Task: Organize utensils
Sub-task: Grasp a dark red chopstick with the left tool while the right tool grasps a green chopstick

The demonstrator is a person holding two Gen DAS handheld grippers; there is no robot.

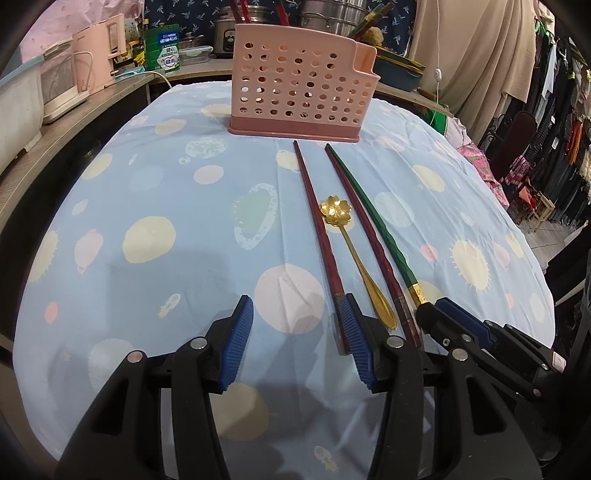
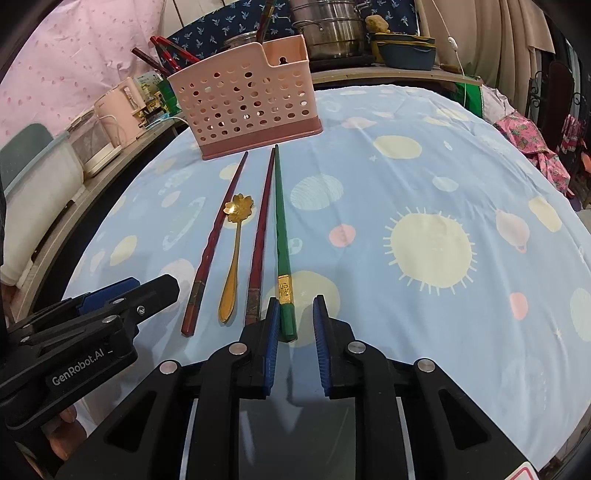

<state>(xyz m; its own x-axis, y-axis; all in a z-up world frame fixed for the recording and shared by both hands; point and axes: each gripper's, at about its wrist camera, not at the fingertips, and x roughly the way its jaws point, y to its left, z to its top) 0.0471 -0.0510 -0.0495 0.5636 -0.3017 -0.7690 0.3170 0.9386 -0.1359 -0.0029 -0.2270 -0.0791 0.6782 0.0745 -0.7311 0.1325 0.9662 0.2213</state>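
A pink perforated utensil holder [image 1: 299,81] [image 2: 247,99] stands at the far side of the blue patterned tablecloth [image 1: 166,206]. In front of it lie a red chopstick [image 1: 317,229] [image 2: 218,229], a gold flower spoon [image 1: 354,251] [image 2: 236,210], a second red chopstick [image 1: 388,277] [image 2: 260,236] and a green chopstick [image 1: 384,236] [image 2: 281,236]. My left gripper [image 1: 295,308] [image 2: 168,288] is open over bare cloth, its right finger over the first red chopstick's near end. My right gripper [image 2: 297,306] [image 1: 430,310] is open, narrowly, with the green chopstick's near end between its pads, beside the left pad.
A counter [image 1: 122,86] at the back left carries a pink kettle [image 1: 98,55], boxes and jars. Steel pots [image 2: 328,33] and blue dishes [image 2: 404,50] stand behind the holder. Hanging clothes [image 1: 554,122] line the right. A hand [image 2: 62,417] holds the left gripper.
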